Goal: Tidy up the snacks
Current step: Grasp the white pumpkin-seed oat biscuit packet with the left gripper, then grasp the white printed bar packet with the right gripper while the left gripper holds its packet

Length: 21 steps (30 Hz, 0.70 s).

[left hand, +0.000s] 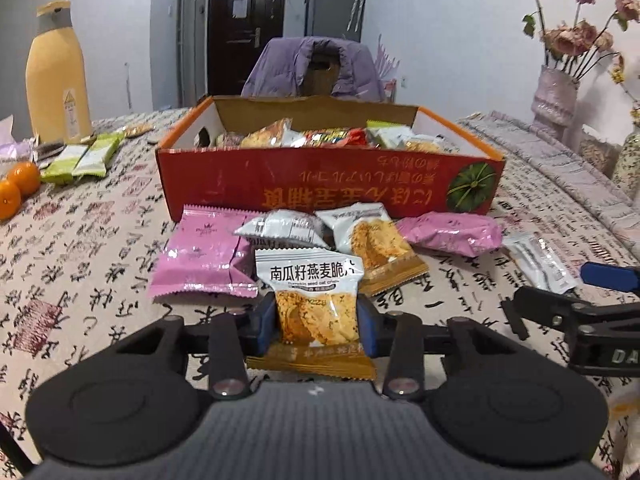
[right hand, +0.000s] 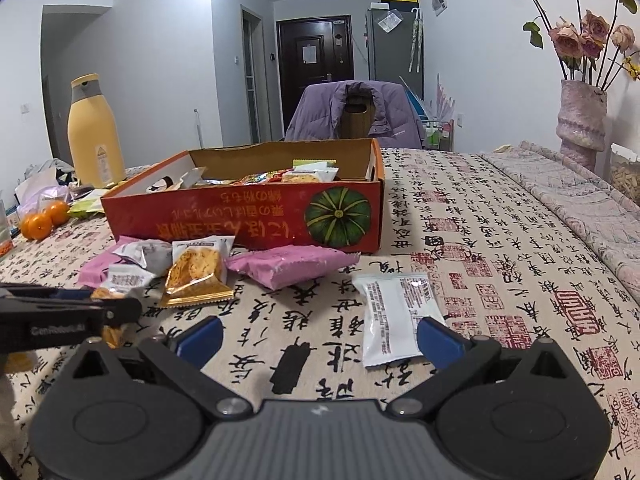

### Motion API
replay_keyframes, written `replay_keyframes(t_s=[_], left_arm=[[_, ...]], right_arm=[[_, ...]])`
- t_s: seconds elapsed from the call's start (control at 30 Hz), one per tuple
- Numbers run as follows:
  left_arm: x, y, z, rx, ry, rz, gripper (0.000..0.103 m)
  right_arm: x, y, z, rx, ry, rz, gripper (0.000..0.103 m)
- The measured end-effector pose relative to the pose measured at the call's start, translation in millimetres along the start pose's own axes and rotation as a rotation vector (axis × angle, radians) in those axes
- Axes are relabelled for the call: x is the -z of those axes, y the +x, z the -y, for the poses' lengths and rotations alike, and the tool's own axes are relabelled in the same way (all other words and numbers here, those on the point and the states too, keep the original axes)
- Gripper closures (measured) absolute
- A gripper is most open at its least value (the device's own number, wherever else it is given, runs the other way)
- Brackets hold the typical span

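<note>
An orange and white pumpkin-seed oat crisp packet stands between the blue pads of my left gripper, which is shut on it just above the tablecloth. Behind it lie two pink packets, a grey-white packet and another crisp packet. Further back is the red cardboard box, holding several snacks. My right gripper is open over bare cloth. A white packet lies face down just inside its right fingertip.
A yellow bottle, oranges and green packets sit at the far left. A vase of flowers stands at the far right. A chair with a purple jacket is behind the box.
</note>
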<state>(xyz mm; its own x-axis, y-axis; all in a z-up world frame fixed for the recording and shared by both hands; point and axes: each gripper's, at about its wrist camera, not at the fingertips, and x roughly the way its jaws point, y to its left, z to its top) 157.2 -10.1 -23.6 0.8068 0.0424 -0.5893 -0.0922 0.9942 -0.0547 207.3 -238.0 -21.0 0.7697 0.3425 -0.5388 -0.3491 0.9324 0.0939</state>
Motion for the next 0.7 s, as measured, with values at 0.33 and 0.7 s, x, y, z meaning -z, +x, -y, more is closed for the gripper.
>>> replay_keyframes(t_s=[0.33, 0.7], left_arm=[[-8, -21, -5, 0.006, 0.008, 0.066, 0.062], [-10, -24, -14, -0.015, -0.003, 0.075, 0.062]], right_arm=[[-10, 5, 20, 0.083, -0.023, 0.001, 0.0], [-19, 51, 49, 0.117, 0.013, -0.115, 0.0]])
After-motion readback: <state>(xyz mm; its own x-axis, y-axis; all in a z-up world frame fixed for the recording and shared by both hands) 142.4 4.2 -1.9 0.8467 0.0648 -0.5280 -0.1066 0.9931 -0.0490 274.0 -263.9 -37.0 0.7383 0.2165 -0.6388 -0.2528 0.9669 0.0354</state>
